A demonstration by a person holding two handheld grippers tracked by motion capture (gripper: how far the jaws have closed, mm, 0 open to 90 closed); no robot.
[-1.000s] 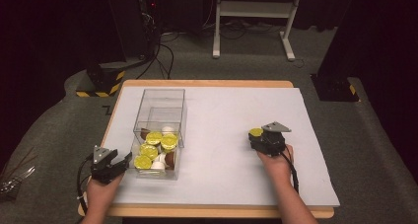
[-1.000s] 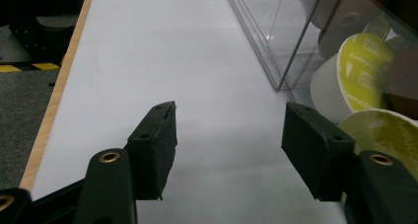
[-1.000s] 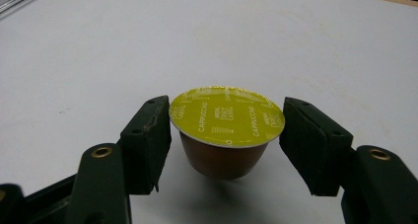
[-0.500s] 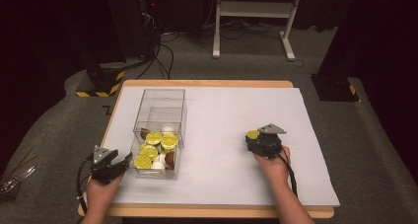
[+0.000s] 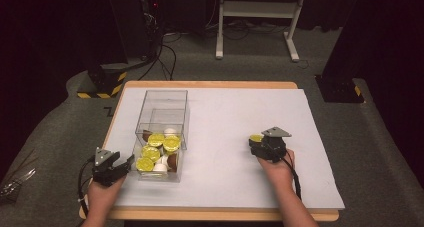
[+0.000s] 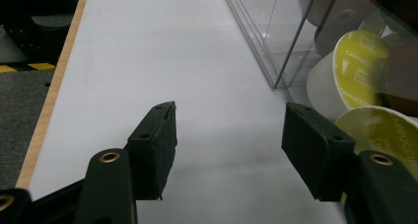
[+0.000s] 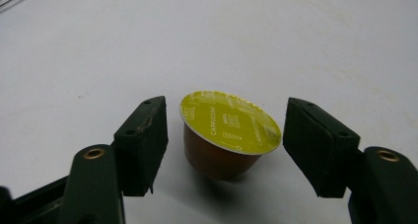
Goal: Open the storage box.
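Coffee capsule (image 7: 229,135) is sitting on the white bench (image 5: 225,117), right between the pads of the right claw (image 7: 224,145); those jaws have just been opening and there's a visible gap on both sides now, so nothing's clamping it; it's standing with the foil lid up, tilted a bit toward the camera, well apart from the clear box (image 5: 162,132) where the other capsules (image 5: 157,152) are piling up.

Handling-wise I'm guessing it's really light, a stiff little plastic cup with a thin foil top; the foil is looking like the fragile bit, so I'd be pinching the brown sidewall below the rim, not the lid; the smooth tapered wall could be slipping upward if squeezed too low.

Lid is reading "CAPPUCCINO" around the edge; the smaller print in the middle is too tiny to make out; no brand name I can read.

Left claw (image 6: 229,150) is hanging spread wide with nothing in it, just beside the box's wall.
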